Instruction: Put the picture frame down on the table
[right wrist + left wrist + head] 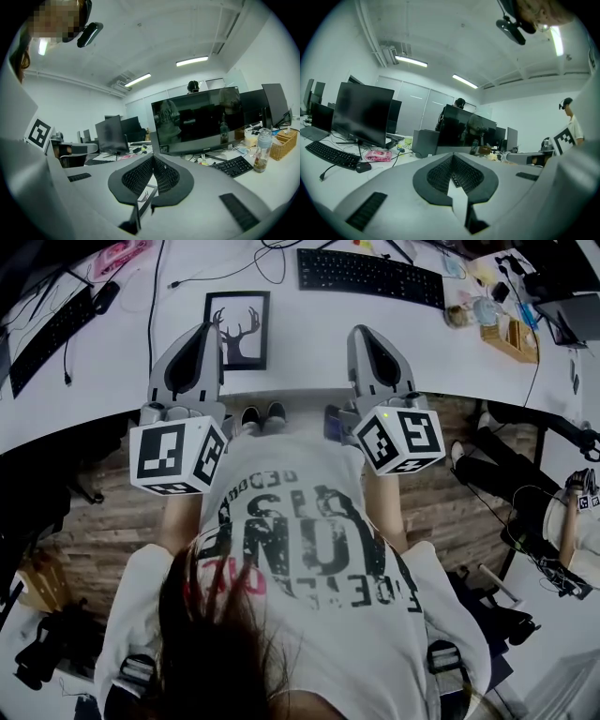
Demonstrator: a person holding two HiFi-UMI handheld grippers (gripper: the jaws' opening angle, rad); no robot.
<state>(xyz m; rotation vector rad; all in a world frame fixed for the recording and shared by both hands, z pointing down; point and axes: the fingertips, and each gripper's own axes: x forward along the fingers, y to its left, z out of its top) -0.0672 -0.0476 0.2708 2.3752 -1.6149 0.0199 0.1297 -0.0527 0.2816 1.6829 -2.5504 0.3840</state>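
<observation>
Two closed, empty: left tongs (208, 329), right tongs (362, 332), over the bench (309, 348) edge. Flat by the left tip, picture frame (237, 329); beyond, keyboard (370, 276).

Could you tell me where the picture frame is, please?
Head view: the picture frame lies flat on the table beside the left gripper, left of the keyboard.

bright, flat office light from ceiling strip lights (411, 61): 10 and 12 o'clock in left gripper view, 12 to 1 o'clock in right. tube (557, 40) at 1 o'clock in left view is blown out. white counter (300, 334) near clipping in head view, shadows faint. floor (112, 531) at 8 o'clock dim. heavy fisheye, black vignette corners on both gripper views. near field at 6 o'clock soft. monitor (199, 122) mirrors the room.
</observation>
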